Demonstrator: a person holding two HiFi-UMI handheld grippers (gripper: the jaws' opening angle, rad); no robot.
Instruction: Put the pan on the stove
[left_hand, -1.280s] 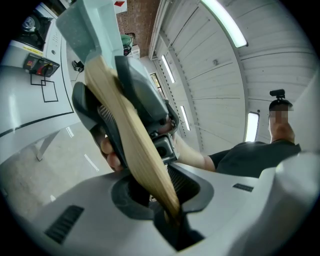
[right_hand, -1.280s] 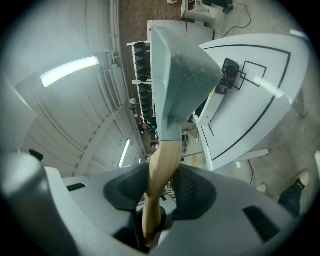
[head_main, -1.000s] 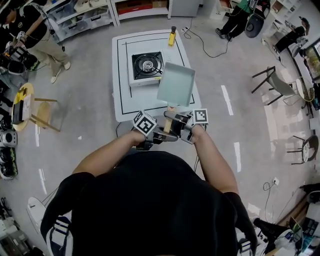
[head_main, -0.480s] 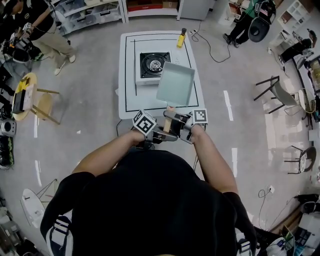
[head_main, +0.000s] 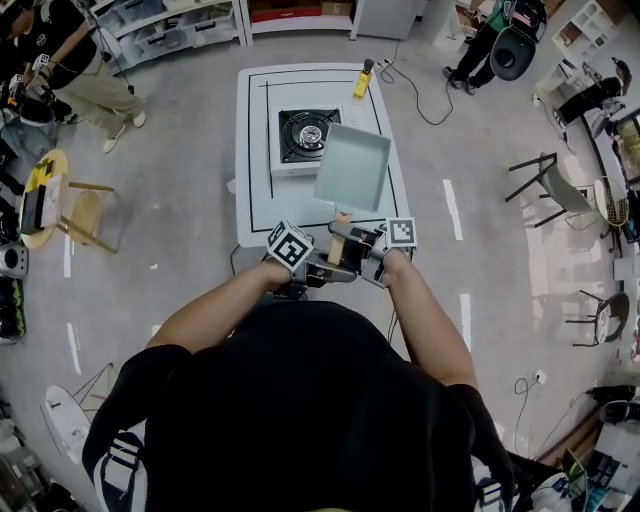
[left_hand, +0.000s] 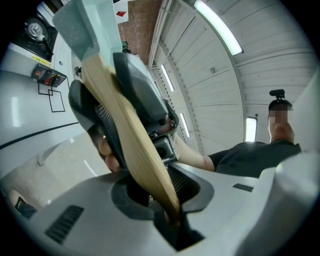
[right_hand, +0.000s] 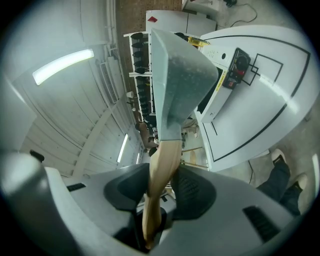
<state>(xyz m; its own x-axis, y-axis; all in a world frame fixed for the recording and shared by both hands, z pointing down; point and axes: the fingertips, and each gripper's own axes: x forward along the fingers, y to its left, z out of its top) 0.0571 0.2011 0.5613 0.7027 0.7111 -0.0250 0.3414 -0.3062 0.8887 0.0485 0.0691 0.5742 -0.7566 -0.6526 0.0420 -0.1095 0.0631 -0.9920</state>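
Pan (head_main: 352, 168) nearer stove (head_main: 303, 135), wooden handle (head_main: 338, 243) gripped

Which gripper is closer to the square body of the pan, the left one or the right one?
Right. The right gripper is shut on the wooden handle further up, closer to the pan body. The left gripper is shut on the handle's far end, behind the right one.

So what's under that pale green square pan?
A white table marked with black lines; a black-topped gas stove shows beside the pale green pan. Whatever lies directly beneath is covered.
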